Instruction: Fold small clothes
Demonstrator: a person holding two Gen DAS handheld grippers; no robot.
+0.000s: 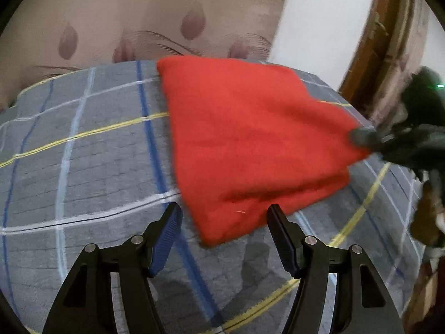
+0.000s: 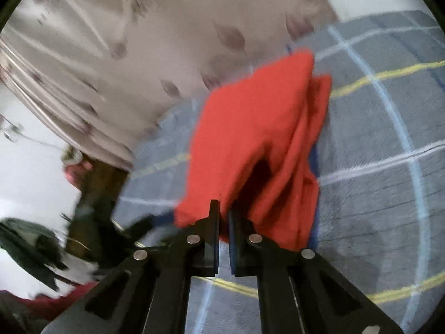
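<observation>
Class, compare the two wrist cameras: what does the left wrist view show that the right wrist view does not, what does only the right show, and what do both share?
Only the left wrist view shows the open left claw hovering empty near the cloth's near corner, and the right claw seen from outside. Only the right wrist view shows that claw shut on the red cloth, layers bunched. Both show the cloth on the checked blanket before a patterned curtain.

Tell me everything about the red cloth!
The red cloth is plain, soft and fuzzy-looking, like fleece. It is folded over in layers into a rough triangle. It lies on the grey checked blanket, with one corner lifted. The right hand-held gripper is shut on that corner. The left hand-held gripper is open at the near edge; touching it or not, I cannot tell.
</observation>
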